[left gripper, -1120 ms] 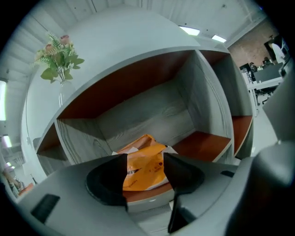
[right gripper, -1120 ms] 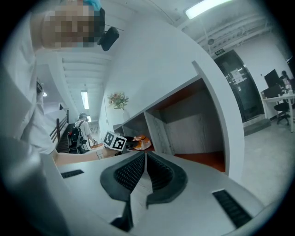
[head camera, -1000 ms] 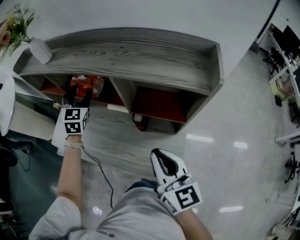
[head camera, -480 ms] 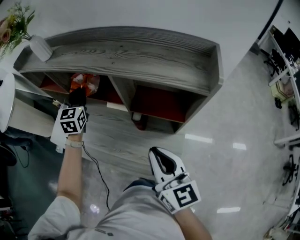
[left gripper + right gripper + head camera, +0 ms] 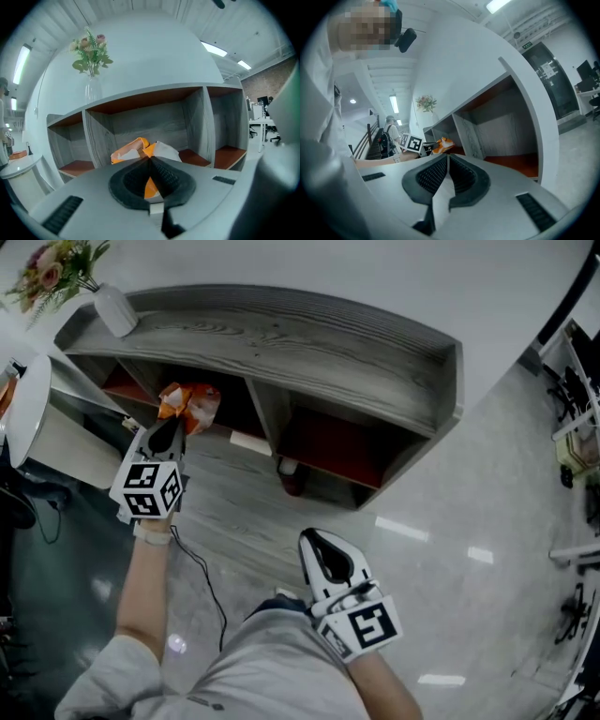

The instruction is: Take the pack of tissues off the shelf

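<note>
**Step in hand: withdrawal.** The left gripper (image 5: 167, 433) has just been closing its fingers (image 5: 167, 177). They now pinch the near end of the pack of tissues (image 5: 135, 148), and orange wrapper shows between the pads. The pack is at the front edge of the shelf (image 5: 309, 338), at the mouth of the second compartment from the left end. Whether it still rests on the board cannot be told.

Draw the pack straight out toward the body. Keep it level, below the top board and clear of the divider (image 5: 270, 418) on its right. The grip appears to be on soft wrapper only, so avoid jerks. The right gripper (image 5: 325, 561) hangs near the body, fingers together on nothing.

**Surface and room.** The shelf is grey wood grain with red-brown boards. A vase (image 5: 114, 309) of flowers stands on its top at the left end. The floor (image 5: 450, 512) is pale and glossy. Office desks (image 5: 577, 409) stand at the far right of the room.
</note>
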`<move>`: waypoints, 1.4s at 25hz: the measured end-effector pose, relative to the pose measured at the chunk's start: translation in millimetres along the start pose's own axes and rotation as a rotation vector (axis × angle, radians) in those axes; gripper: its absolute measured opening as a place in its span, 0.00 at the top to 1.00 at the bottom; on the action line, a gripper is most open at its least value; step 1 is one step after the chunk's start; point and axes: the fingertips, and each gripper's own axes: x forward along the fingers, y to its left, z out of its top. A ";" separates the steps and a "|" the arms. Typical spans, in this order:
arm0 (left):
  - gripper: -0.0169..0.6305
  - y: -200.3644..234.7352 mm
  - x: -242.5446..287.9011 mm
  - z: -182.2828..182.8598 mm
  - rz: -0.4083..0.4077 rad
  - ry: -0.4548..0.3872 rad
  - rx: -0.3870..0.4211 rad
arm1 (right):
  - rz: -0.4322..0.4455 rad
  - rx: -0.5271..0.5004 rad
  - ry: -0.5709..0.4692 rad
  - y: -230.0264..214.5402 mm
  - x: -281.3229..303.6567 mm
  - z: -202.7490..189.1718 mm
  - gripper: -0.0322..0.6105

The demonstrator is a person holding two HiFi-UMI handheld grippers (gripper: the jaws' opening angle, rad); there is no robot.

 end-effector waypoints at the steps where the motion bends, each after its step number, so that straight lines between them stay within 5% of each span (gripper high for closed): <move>1: 0.94 -1.5 -8.1 1.2 0.005 -0.001 -0.004 | 0.014 -0.004 0.001 1.3 0.9 0.7 0.91; 24: 0.94 -40.4 -233.5 -35.1 0.279 0.021 -0.211 | 0.428 -0.050 0.101 77.8 56.8 -18.8 0.91; 35: 0.94 -88.3 -280.4 -71.3 0.327 0.028 -0.351 | 0.552 -0.096 0.155 118.4 68.5 -39.5 0.91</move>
